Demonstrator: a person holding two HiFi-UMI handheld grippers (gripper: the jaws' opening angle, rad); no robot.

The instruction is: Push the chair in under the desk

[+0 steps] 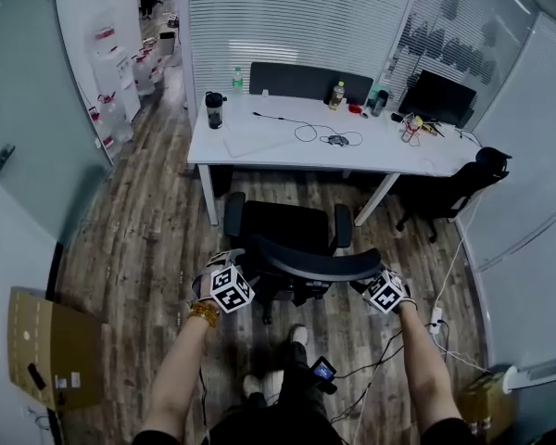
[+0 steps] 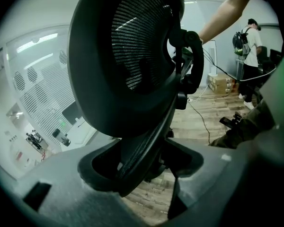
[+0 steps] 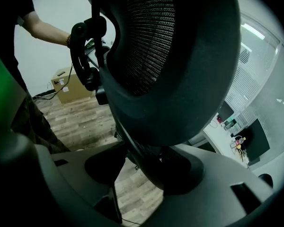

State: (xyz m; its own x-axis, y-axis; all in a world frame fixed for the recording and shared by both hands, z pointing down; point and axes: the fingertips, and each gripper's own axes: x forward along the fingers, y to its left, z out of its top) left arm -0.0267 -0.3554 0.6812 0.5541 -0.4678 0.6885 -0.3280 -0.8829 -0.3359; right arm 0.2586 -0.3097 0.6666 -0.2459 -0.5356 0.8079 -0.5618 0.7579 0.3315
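Note:
A black mesh office chair stands just in front of the white desk, its seat facing the desk. I hold the top rim of its backrest from behind. My left gripper is shut on the rim's left end, my right gripper on its right end. In the left gripper view the backrest fills the frame and its edge sits between the jaws of the left gripper. The right gripper view shows the same backrest from the other side, its edge wedged in the right gripper.
A second black chair stands at the desk's right end and a third behind the desk. The desktop carries a monitor, a dark bottle and cables. A cardboard box sits at left. Cables trail over the wooden floor.

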